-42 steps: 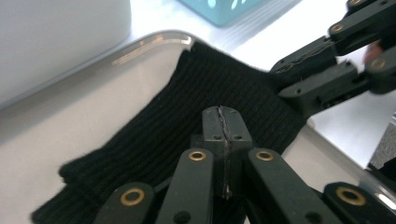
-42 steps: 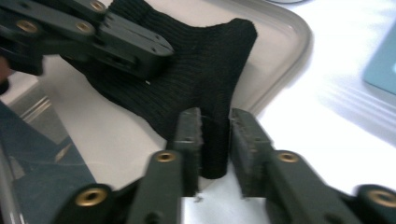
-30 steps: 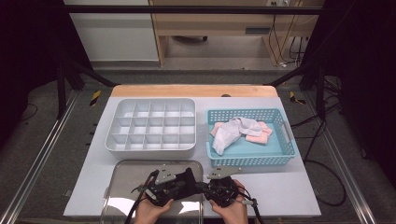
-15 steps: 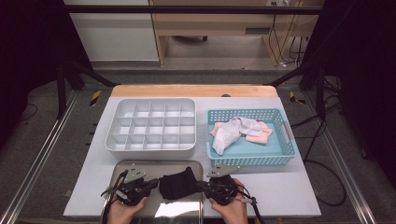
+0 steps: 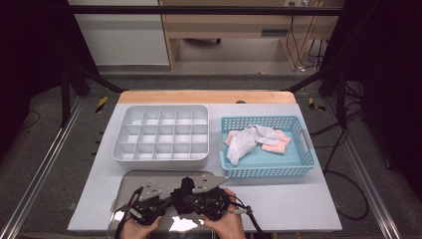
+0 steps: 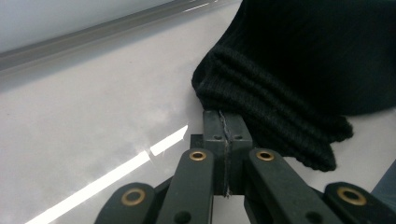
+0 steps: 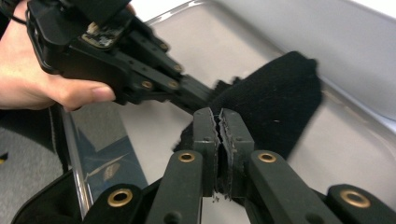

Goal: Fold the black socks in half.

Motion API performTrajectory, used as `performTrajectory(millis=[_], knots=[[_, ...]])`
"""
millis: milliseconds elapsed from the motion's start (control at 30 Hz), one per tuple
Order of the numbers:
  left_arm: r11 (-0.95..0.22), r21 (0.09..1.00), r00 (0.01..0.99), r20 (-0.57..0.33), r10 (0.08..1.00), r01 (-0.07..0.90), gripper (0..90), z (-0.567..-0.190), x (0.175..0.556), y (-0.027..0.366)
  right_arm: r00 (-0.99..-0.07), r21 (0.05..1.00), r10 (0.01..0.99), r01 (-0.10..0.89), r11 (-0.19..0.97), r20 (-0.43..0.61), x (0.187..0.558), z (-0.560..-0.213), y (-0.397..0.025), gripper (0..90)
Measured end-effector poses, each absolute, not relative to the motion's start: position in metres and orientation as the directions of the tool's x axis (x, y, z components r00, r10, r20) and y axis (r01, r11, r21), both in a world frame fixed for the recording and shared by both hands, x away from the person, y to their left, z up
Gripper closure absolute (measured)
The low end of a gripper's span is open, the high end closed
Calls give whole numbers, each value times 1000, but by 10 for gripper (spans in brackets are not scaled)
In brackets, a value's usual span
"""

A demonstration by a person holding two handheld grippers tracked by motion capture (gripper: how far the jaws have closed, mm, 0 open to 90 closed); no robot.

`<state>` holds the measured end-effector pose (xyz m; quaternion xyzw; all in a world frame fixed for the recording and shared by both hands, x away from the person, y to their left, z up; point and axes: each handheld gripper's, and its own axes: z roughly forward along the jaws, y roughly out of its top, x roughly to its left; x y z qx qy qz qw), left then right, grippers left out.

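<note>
A black knitted sock (image 5: 185,189) lies bunched on a shiny metal tray (image 5: 132,178) at the table's front edge. My left gripper (image 5: 166,201) and right gripper (image 5: 196,199) sit close together over it, each held by a hand. In the left gripper view, the jaws (image 6: 224,120) are shut, pinching the ribbed cuff of the sock (image 6: 289,70) just above the tray (image 6: 93,116). In the right gripper view, my right gripper (image 7: 215,116) is shut on another edge of the sock (image 7: 275,102), and the left gripper (image 7: 205,98) reaches in from the upper left.
A white compartment organiser (image 5: 161,134) stands behind the tray. To its right is a blue basket (image 5: 298,164) holding a white cloth (image 5: 246,140) and a pink cloth (image 5: 277,145). White table surface (image 5: 288,204) lies to the right of the tray.
Half a second ago the grippers were apart with the sock stretched between them. They have come back together, and the sock is now bunched up between them.
</note>
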<state>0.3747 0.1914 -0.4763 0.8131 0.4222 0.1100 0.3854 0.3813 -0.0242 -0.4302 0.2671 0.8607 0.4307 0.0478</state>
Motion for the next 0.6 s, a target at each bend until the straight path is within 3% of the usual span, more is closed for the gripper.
performTrajectory(millis=[333, 600], knots=[[-328, 723, 619, -172, 767, 608, 889, -476, 378, 195, -860, 732, 480, 440, 520, 176, 383, -445, -17, 864], [-237, 778, 606, -219, 765, 581, 867, -458, 384, 212, -858, 717, 483, 448, 535, 176, 385, -452, -12, 861]])
